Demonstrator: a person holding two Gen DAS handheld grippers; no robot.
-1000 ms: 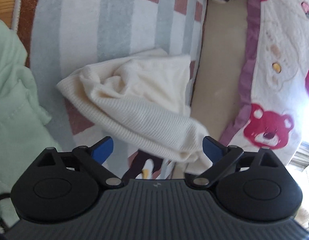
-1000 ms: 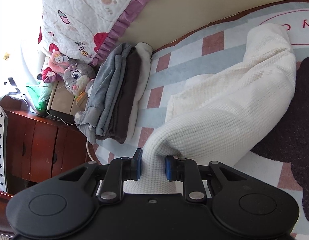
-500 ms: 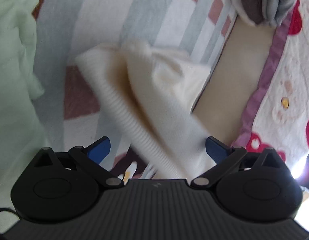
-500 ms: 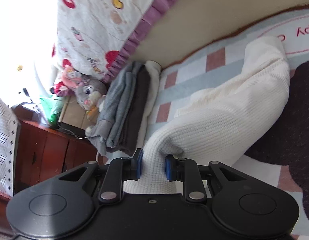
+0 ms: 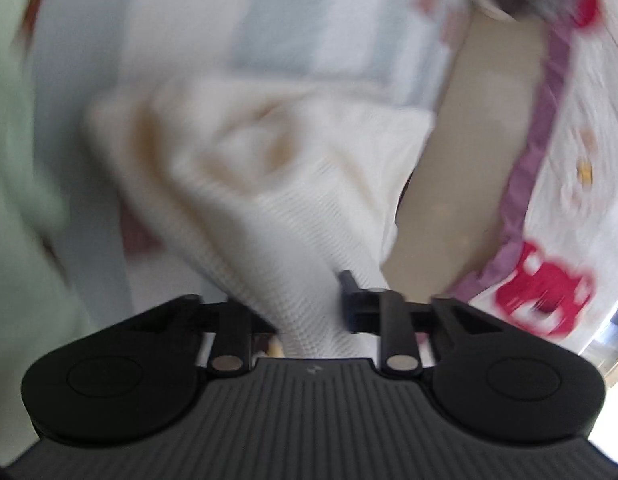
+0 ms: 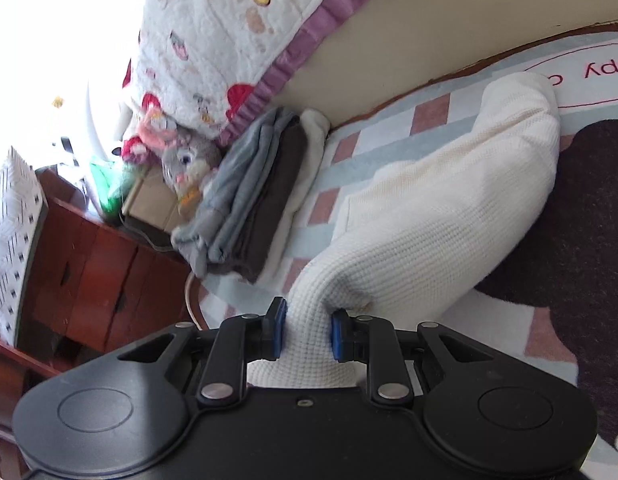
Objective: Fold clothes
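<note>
The cream waffle-knit garment (image 6: 437, 220) is held bunched between the blue pads of the right claw (image 6: 307, 330), its far part draped on the checked blanket (image 6: 389, 136) beside a stack of folded clothes (image 6: 257, 196). In the blurred left view, the left claw (image 5: 305, 312) is clenched on another part of the same garment (image 5: 277, 184).

Home bedroom: patterned blanket (image 6: 389, 160), bear quilt (image 6: 229, 28), plush toy (image 6: 189, 160), wooden nightstand (image 6: 93, 272).
</note>
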